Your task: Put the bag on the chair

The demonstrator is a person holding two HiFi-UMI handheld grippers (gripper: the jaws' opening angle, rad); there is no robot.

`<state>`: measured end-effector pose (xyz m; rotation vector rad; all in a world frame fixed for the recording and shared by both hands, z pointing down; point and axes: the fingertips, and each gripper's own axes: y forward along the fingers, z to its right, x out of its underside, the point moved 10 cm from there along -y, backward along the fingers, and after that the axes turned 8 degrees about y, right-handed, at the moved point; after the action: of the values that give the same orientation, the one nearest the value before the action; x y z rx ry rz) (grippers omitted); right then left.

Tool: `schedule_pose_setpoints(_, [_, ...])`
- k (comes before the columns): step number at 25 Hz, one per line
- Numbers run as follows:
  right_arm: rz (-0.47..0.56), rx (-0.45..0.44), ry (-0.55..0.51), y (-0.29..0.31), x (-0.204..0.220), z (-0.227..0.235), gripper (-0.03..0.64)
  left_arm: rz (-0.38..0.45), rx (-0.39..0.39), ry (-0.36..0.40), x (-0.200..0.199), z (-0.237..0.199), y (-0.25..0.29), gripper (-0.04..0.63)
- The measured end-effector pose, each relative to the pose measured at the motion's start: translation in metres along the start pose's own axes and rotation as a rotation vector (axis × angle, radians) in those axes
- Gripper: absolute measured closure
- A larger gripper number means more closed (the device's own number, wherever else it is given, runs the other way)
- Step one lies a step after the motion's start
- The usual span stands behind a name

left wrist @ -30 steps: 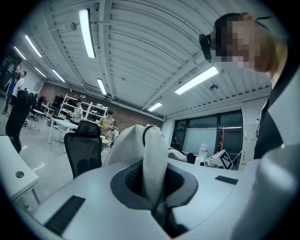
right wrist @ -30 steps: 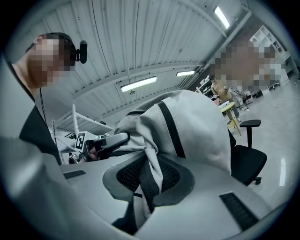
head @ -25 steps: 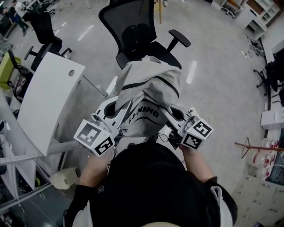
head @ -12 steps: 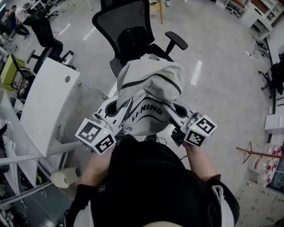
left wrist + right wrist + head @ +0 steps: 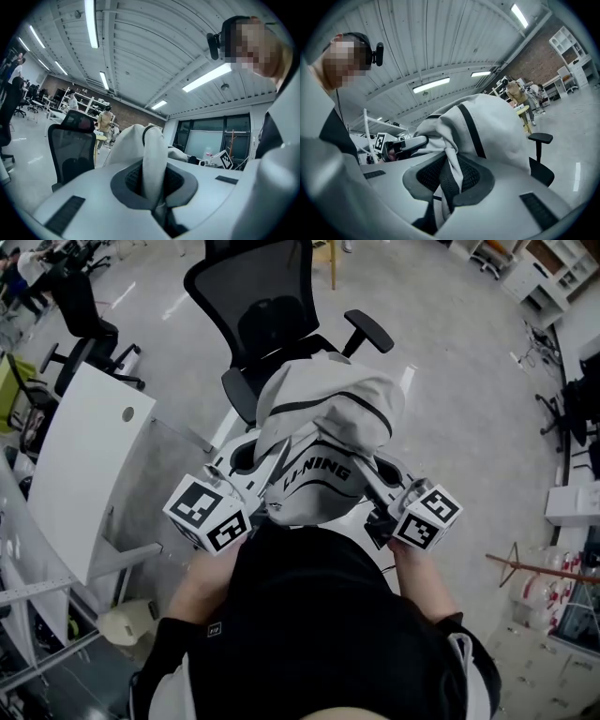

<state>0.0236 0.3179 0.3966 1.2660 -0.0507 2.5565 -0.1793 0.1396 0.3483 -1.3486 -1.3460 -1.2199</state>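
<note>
A light grey bag (image 5: 323,432) with black trim and dark lettering hangs in the air between both grippers, just in front of the black office chair (image 5: 258,310). The left gripper (image 5: 251,463) is shut on a fold of the bag (image 5: 152,164) at its left side. On the other side the right gripper (image 5: 380,474) is shut on a bunched fold with black trim (image 5: 449,180). The bag (image 5: 487,136) covers most of the chair seat (image 5: 246,395) in the head view. The mesh backrest (image 5: 70,150) and one armrest (image 5: 540,138) show past the bag.
A white desk (image 5: 89,460) stands at the left, with another black chair (image 5: 80,310) behind it. White cabinets (image 5: 544,277) line the far right. A wooden rack (image 5: 544,568) stands low at the right. People (image 5: 104,123) stand far off in the room.
Both grippers have carried the bag forward toward the chair. The chair now lies closer, and the bag hides more of its seat.
</note>
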Motion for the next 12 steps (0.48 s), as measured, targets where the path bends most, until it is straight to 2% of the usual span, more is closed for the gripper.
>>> schedule_pose_setpoints(12, [0.067,0.062,-0.014,0.142,-0.059,0.023,0.558,0.029,0.086,0.043,-0.048,-0.16,0.036,0.573])
